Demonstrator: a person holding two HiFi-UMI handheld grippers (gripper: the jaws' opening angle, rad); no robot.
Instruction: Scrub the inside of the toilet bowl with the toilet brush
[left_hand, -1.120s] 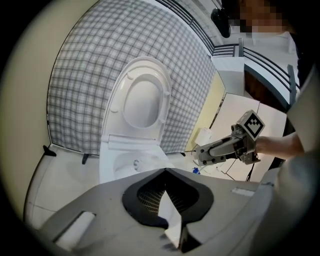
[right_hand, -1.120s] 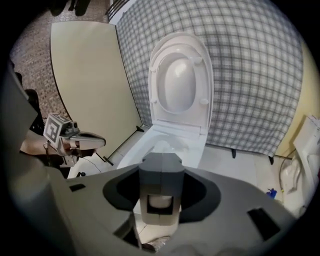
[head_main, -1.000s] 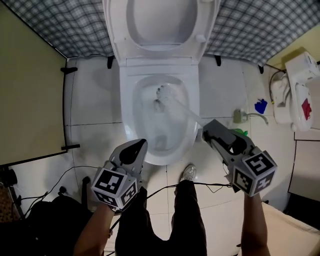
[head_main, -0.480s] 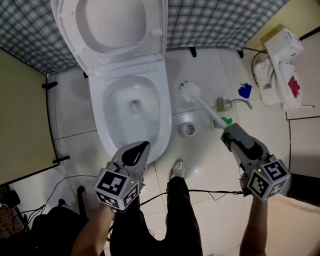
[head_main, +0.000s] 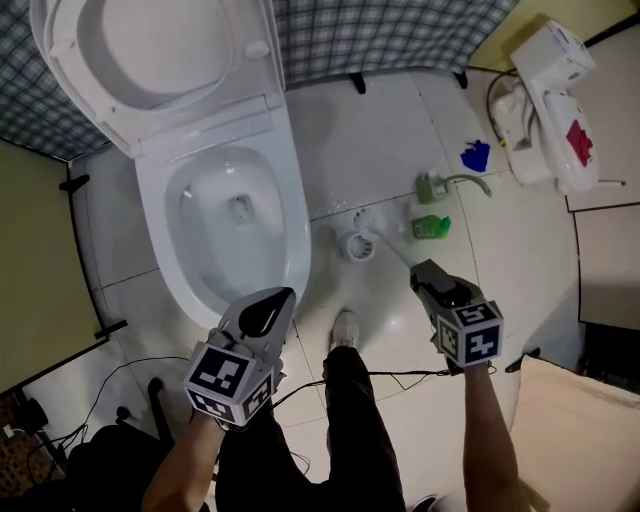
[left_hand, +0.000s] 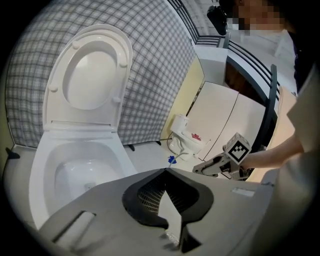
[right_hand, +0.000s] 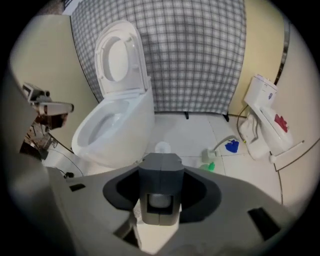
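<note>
The white toilet (head_main: 292, 245) stands at the upper left with lid and seat raised; its bowl shows water and nothing else inside. My right gripper (head_main: 425, 272) is shut on the handle of the toilet brush (head_main: 395, 250) and points steeply down. The brush head (head_main: 360, 228) hangs over a small round holder (head_main: 355, 246) on the floor tiles, right of the bowl. From the right gripper view the brush head (right_hand: 161, 147) shows just past the gripper (right_hand: 160, 162). My left gripper (head_main: 272, 300) is shut and holds nothing, by the bowl's front rim (left_hand: 50, 165).
A green bottle (head_main: 431, 227), a pale green hose fitting (head_main: 432, 186) and a blue object (head_main: 474, 156) lie on the floor at right. A white fixture (head_main: 545, 95) stands in the far right corner. Cables (head_main: 400, 375) and a person's shoe (head_main: 345, 328) are nearby.
The right gripper has carried the brush out of the bowl, rightward and down to the floor holder. The left gripper has drifted off the bowl's front. The view has swung right.
</note>
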